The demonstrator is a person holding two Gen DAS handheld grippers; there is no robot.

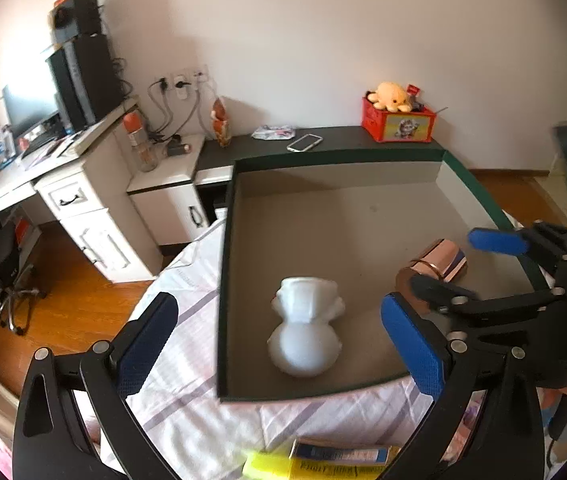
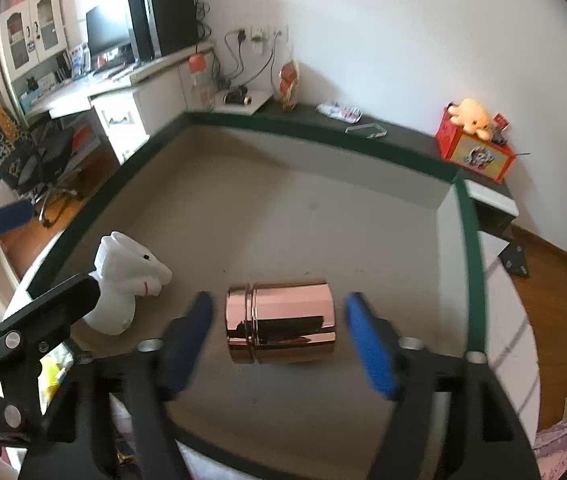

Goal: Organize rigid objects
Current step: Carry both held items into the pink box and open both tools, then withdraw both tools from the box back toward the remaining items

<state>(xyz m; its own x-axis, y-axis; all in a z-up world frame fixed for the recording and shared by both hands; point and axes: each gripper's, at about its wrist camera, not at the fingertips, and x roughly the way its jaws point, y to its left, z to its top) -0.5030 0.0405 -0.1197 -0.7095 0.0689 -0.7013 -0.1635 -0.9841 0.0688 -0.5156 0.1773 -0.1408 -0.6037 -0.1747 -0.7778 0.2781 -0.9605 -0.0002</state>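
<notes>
A white rabbit-like figurine (image 1: 303, 332) (image 2: 123, 280) lies on its side in the near left part of a dark green, grey-lined box (image 1: 339, 156) (image 2: 323, 136). My left gripper (image 1: 279, 302) (image 2: 61, 244) stands open, its blue pads wide on either side of the figurine and clear of it. A shiny rose-gold can (image 2: 281, 326) (image 1: 439, 260) lies on its side at the box's near right. My right gripper (image 2: 279, 300) (image 1: 445, 259) is open around the can, with a gap at each pad.
The box rests on a striped bed sheet (image 1: 187, 280). A yellow and blue carton (image 1: 323, 460) lies just before the box. Behind it, a dark shelf holds a phone (image 1: 303, 143) and a red box with a plush toy (image 1: 399, 120). White desk and drawers (image 1: 95, 216) stand at the left.
</notes>
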